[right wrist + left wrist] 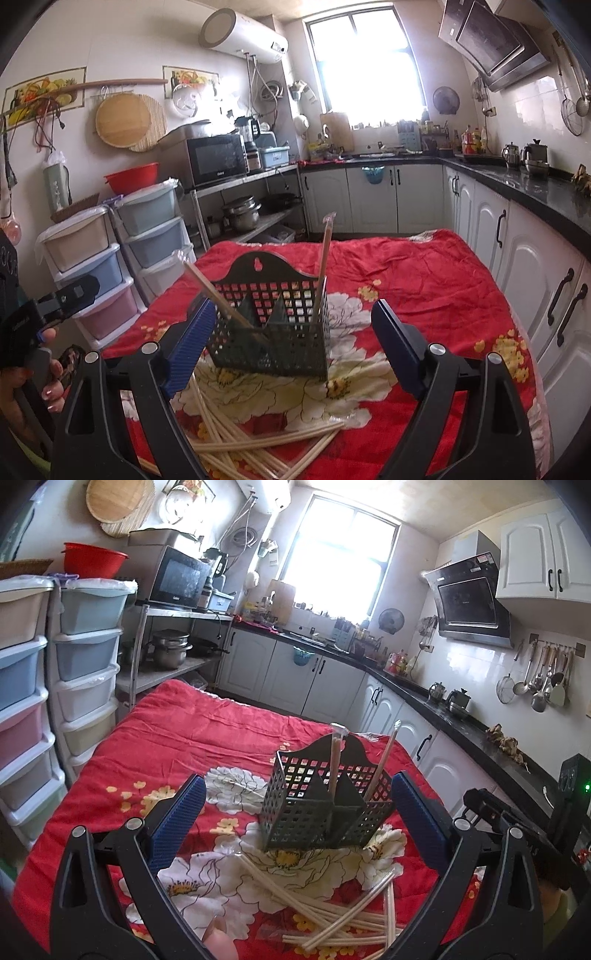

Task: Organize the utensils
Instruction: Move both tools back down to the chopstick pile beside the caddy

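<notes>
Item one: my dark perforated utensil caddy (pixel 325 805), upright on the red floral quilt (pixel 207 734) that covers the surface, roughly mid-cloth. Contents: two wrapped chopstick pairs standing in separate compartments, one near-upright (pixel 335 764), one leaning (pixel 380 764). Item two: loose pile of pale chopsticks (pixel 347 919) lying crossed on the quilt just in front of the caddy, nearest me, some in clear sleeves. Item three: my left tongs (pixel 299 819), blue pads spread wide, nothing held, the caddy showing between the pads but not touched. Item four: my right tongs (pixel 291 343), likewise spread wide and empty, framing the caddy from the other angle; its left pad overlaps the caddy's corner in view, and I cannot tell whether they touch. Surroundings: pastel plastic drawer towers (pixel 110 258) to the left, a microwave (pixel 218 158) on a metal rack, white cabinets (pixel 524 258) under a black countertop to the right, a bright window (pixel 365 59) at the far end.
</notes>
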Action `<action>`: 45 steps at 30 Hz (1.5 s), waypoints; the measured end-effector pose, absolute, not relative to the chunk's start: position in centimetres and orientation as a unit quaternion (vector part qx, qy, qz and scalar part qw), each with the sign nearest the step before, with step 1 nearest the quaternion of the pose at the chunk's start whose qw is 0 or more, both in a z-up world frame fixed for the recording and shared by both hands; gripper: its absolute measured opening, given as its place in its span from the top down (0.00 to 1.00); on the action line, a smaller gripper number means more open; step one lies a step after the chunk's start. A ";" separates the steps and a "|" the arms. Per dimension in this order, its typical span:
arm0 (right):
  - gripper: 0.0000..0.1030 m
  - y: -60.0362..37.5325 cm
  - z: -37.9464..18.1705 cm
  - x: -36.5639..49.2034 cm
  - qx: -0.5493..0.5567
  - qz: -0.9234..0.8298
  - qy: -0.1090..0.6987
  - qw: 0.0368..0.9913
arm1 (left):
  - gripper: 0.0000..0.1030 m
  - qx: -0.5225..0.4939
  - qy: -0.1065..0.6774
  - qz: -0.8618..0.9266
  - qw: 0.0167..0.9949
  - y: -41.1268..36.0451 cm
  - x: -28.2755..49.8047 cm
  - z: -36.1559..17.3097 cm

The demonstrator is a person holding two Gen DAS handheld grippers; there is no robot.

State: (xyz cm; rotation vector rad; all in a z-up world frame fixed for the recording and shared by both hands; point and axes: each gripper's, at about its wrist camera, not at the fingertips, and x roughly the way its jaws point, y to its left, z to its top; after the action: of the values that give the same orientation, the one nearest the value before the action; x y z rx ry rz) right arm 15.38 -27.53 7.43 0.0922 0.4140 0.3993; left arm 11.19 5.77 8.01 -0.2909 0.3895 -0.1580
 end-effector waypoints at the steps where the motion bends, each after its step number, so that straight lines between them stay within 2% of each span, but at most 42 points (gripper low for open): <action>1: 0.19 -27.5 7.2 15.3 0.044 0.197 0.207 0.957 | 0.10 -0.145 0.195 -0.077 0.967 5.8 11.2 7.9; 34: 0.19 -27.3 -1.0 16.7 0.043 0.167 0.346 0.922 | 0.10 -0.144 0.311 -0.047 0.938 6.7 13.6 -0.3; 38: 0.26 -27.6 -2.4 17.7 0.049 0.153 0.375 0.913 | 0.11 -0.138 0.336 -0.049 0.930 6.4 14.5 -1.5; 45: 0.40 -28.0 -4.7 19.7 0.085 0.147 0.423 0.890 | 0.32 -0.192 0.381 -0.075 0.901 7.1 16.6 -3.7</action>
State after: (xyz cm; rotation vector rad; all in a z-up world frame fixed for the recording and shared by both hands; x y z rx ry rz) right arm 19.65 -27.98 -4.71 0.1758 0.8792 0.3046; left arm 16.65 7.09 -3.67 -0.3974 0.7889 -0.1558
